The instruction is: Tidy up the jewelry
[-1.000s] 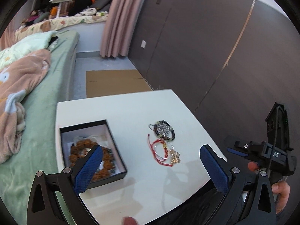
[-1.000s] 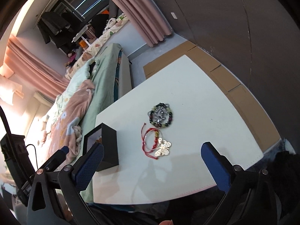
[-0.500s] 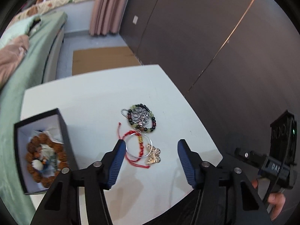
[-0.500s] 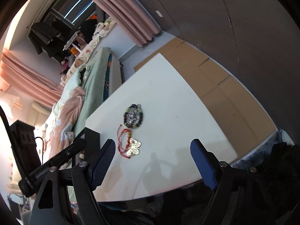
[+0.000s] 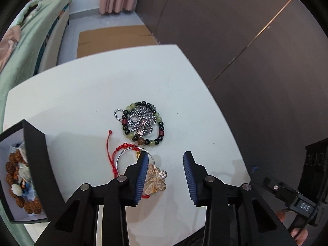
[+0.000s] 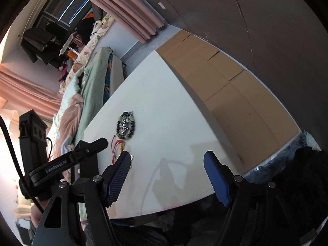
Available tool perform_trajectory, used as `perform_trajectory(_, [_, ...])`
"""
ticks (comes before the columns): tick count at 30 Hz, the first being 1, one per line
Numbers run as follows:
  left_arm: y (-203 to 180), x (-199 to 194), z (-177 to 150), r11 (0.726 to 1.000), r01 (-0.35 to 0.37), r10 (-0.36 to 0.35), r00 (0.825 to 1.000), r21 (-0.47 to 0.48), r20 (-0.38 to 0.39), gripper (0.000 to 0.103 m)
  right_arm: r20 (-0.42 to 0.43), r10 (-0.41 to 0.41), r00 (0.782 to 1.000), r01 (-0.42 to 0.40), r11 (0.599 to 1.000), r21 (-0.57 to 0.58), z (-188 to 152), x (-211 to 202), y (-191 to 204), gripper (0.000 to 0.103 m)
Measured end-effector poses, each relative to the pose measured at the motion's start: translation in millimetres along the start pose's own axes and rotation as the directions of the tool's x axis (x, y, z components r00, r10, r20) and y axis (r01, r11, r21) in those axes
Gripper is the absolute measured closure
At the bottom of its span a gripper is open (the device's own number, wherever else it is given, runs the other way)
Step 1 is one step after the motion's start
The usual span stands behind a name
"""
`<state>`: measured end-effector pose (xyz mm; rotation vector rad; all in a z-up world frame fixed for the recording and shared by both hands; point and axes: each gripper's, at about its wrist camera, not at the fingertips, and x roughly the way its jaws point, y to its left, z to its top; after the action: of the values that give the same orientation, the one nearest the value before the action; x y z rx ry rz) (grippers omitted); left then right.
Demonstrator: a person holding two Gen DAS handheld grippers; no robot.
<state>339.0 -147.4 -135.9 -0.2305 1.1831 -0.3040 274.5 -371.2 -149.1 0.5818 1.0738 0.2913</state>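
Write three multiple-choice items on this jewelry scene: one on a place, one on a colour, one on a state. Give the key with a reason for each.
1. Where does the brown bead bracelet lie?
A. inside the black box
B. on the bare white table
C. on the bed

2. What colour is the cord bracelet beside the butterfly pendant?
A. blue
B. red
C. white

3. How stands the left gripper?
A. shut on the pendant
B. open above the pendant, holding nothing
C. shut on the box

Key: 1 A, the beads lie on the box's white lining. 2 B, its knotted cord is plainly red. 3 B, there is a wide gap between its fingers and nothing sits in it.
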Motion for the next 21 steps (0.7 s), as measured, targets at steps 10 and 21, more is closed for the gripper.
perform_trajectory(10, [4, 30, 4, 0.997, -0.057, 0.053, 0.995, -0.042, -0.086, 0.072, -0.015, 0.008, 1.0, -0.008, 1.0, 0.023, 7, 2, -10, 0.028])
perform_trajectory(21, [5, 39, -3, 0.992, -0.119, 0.115, 0.99, -0.045, -0.082, 0.101, -0.016, 0.007, 1.0, -0.006, 0.999, 0.049, 7, 4, -20, 0.028])
